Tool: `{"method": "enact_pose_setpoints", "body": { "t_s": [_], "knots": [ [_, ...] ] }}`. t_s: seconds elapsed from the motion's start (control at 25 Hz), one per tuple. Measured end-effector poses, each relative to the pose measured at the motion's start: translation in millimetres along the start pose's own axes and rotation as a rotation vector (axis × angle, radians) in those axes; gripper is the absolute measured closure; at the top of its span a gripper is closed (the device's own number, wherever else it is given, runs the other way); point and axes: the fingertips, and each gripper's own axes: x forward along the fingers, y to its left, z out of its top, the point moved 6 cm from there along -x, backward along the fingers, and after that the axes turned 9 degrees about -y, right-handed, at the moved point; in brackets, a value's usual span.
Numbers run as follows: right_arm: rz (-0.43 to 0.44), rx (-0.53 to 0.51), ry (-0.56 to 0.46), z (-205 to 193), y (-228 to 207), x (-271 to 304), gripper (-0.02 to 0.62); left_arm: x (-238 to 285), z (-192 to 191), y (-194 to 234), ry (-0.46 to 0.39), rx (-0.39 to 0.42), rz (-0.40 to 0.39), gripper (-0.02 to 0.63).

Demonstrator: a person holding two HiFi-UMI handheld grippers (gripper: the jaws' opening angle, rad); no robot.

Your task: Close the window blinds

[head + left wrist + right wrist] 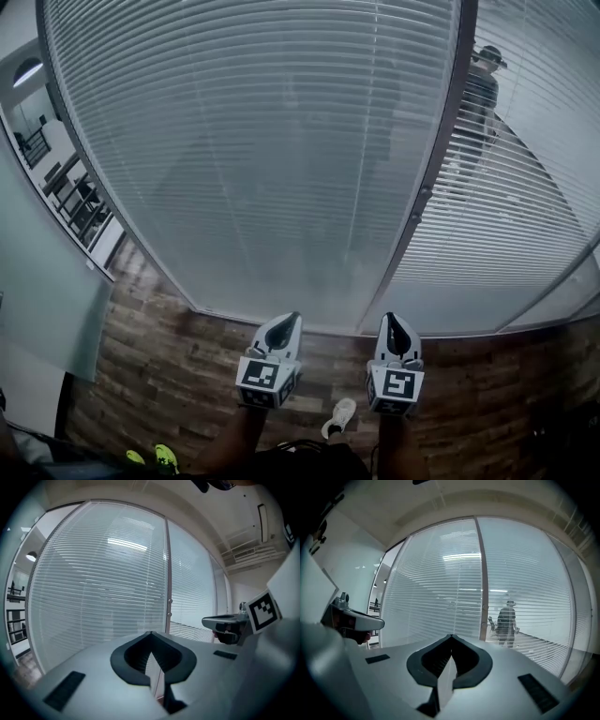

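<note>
Head view has us standing square in front of the blinds [262, 141]. They fill everything from 9 round to 3 o'clock, and both grippers poke in at 6, over the wood floor [159, 375].

The left gripper [286, 330] and right gripper [397, 336] sit side by side, near each other but apart, both aimed at the glass. Each gripper's own view shows its jaws pinched tip to tip with nothing between them, so both are clenched and empty. We reckon that's simply because there's nothing to take hold of yet. We can't spot a cord or wand anywhere.

What we can see is a couple of small knobs [169, 601] on the post [441, 159] between the two panes. Our guess is those tilt the slats, but they're too small to be sure. The grippers are well short of them.

The big pane from 10 to 12 looks hazy, with its slats mostly turned. The right blind [525, 216] at 2 o'clock is clearly open. We can see a person [480, 94] through it at 1 o'clock, so that's probably the one that needs closing.

Holding both grippers level and centred either side of the post makes sense to us, since either one could go for the knobs.
</note>
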Motion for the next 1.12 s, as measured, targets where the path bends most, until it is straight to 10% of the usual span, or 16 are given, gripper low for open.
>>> {"method": "enact_pose_setpoints", "body": {
  "t_s": [1.12],
  "knots": [
    [-0.113, -0.031, -0.017, 18.6, 71.1, -166.9, 0.592, -165.4, 9.8, -20.3, -0.013, 0.007, -0.072, 0.605]
  ]
}}
